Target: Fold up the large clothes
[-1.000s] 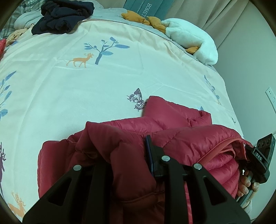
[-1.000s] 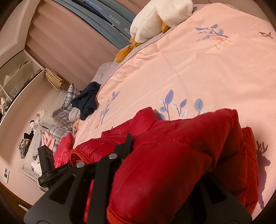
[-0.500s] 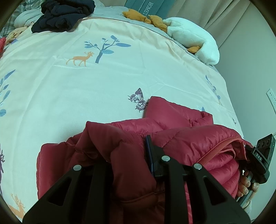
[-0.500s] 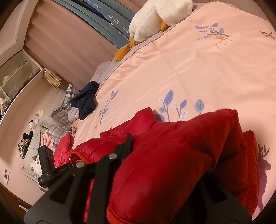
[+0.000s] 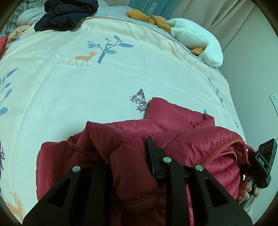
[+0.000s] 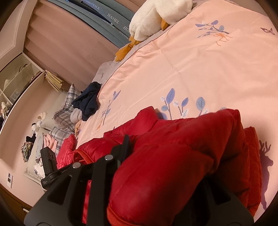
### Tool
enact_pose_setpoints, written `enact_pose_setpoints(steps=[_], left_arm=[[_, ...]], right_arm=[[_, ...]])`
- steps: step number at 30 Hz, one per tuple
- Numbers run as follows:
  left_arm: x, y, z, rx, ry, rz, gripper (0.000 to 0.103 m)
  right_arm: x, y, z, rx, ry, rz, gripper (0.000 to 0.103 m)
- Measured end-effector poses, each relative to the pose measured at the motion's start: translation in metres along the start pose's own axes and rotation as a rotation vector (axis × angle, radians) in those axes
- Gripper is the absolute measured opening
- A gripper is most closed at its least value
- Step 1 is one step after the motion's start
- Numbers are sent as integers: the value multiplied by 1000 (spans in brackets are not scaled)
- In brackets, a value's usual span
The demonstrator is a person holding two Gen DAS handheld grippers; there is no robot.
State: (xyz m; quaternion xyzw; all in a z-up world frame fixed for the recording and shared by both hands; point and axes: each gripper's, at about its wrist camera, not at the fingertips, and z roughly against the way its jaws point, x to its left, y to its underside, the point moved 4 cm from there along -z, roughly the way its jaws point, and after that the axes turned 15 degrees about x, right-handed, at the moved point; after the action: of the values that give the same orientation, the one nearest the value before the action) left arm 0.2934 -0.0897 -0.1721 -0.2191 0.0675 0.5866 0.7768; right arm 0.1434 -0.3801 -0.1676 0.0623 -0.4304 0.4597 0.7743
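A red puffer jacket (image 5: 173, 125) lies bunched at the near edge of the bed, on a pale printed cover (image 5: 86, 87). My left gripper (image 5: 128, 156) is shut on a thick fold of it; one finger (image 5: 151, 153) shows and the other is buried in fabric. In the right wrist view the same jacket (image 6: 173, 156) bulges between the fingers of my right gripper (image 6: 165, 156), whose jaws are opening. Its left finger (image 6: 126, 144) still lies against the fabric and its other finger is hidden. Each gripper's body shows at the edge of the other's view.
A dark navy pile of clothes (image 5: 67, 13) and a white plush toy (image 5: 194, 41) lie at the far end of the bed. A second red garment (image 6: 66, 151) sits beside plaid bedding (image 6: 69, 97). A wall (image 5: 260, 87) with a socket (image 5: 273, 98) runs along the right.
In the right wrist view the visible finger has edged slightly left, away from the jacket's bulge. The jacket and both hands stay where they were.
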Motion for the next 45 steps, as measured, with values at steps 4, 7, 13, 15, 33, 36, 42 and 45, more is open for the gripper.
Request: enact_pose_setpoints(steps=[4, 7, 13, 15, 33, 36, 42, 45], left_arm=[[-4, 2, 3, -7, -28, -8, 23], [-5, 3, 6, -12, -46, -15, 24], [-8, 5, 13, -26, -63, -21, 29], [-9, 6, 15, -30, -70, -24, 31], [-18, 16, 37, -66, -74, -24, 65], [-19, 17, 41, -80, -72, -22, 68], [-20, 17, 43, -81, -78, -27, 68], [-20, 18, 42, -81, -78, -27, 68]], right_arm=[[1, 1, 3, 3, -8, -9, 29], [2, 1, 4, 5, -9, -13, 31], [5, 1, 8, 6, -25, -15, 42], [6, 1, 9, 8, -23, -13, 42], [12, 4, 23, -10, -40, -20, 65], [12, 4, 28, -17, -37, -22, 68], [11, 4, 30, -19, -33, -22, 68], [10, 4, 30, -18, -36, -24, 68]])
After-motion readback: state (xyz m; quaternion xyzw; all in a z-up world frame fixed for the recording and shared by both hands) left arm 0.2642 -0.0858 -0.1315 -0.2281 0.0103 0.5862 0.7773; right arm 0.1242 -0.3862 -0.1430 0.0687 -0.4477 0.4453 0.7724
